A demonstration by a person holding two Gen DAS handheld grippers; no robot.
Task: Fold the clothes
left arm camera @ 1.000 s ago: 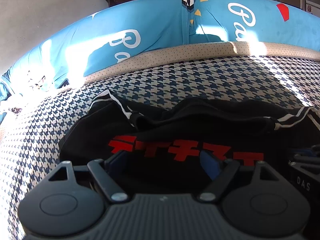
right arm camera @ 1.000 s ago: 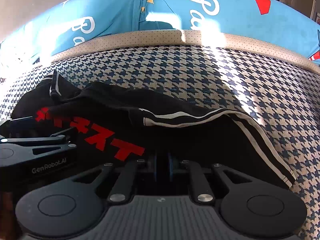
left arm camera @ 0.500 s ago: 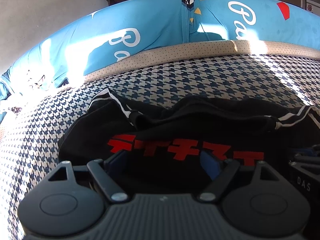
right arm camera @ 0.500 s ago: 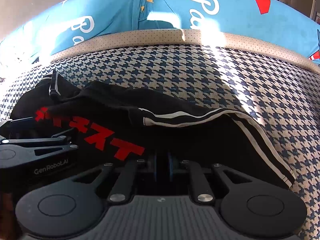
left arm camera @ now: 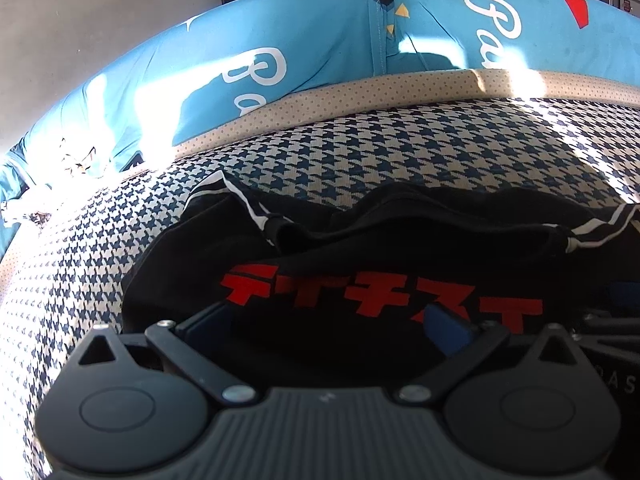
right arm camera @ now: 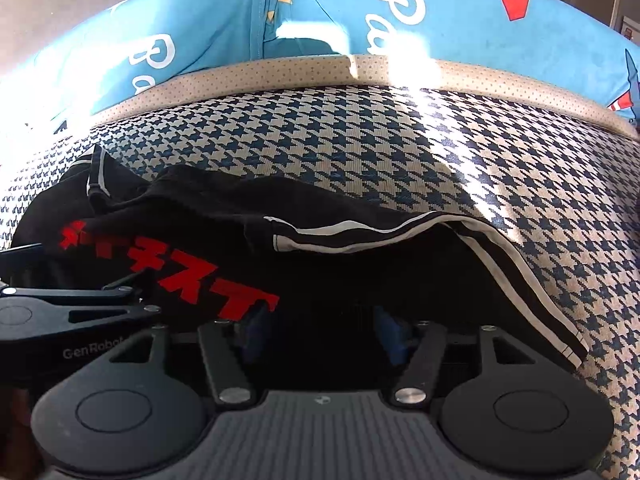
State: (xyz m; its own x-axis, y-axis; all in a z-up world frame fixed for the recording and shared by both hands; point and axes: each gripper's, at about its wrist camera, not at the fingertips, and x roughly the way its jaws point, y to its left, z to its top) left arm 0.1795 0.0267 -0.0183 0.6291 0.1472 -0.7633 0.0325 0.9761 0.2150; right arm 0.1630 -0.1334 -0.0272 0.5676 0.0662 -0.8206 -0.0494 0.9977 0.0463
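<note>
A black garment (left arm camera: pixel 400 248) with red characters (left arm camera: pixel 380 300) and white-striped sleeve edges lies bunched on a houndstooth cover (left arm camera: pixel 400 152). My left gripper (left arm camera: pixel 326 324) stands open low over its near edge, blue pads wide apart on either side of the print. In the right wrist view the same garment (right arm camera: pixel 360 272) lies with its striped sleeve (right arm camera: pixel 500 252) draped to the right. My right gripper (right arm camera: pixel 320 332) is open at the garment's near edge, its pads apart with dark cloth between them. The left gripper's body (right arm camera: pixel 60 312) shows close by on the left.
Blue cushions (left arm camera: pixel 320 40) with white lettering run along the back behind a beige dotted trim (left arm camera: pixel 360 88). Bare houndstooth cover (right arm camera: pixel 560 200) extends beyond and to the right of the garment. Bright sun patches fall across the cover and the cushions.
The right gripper's pads, pressed together on the garment's edge before, have spread apart and let go. The left gripper stays open in place. The garment has barely shifted.
</note>
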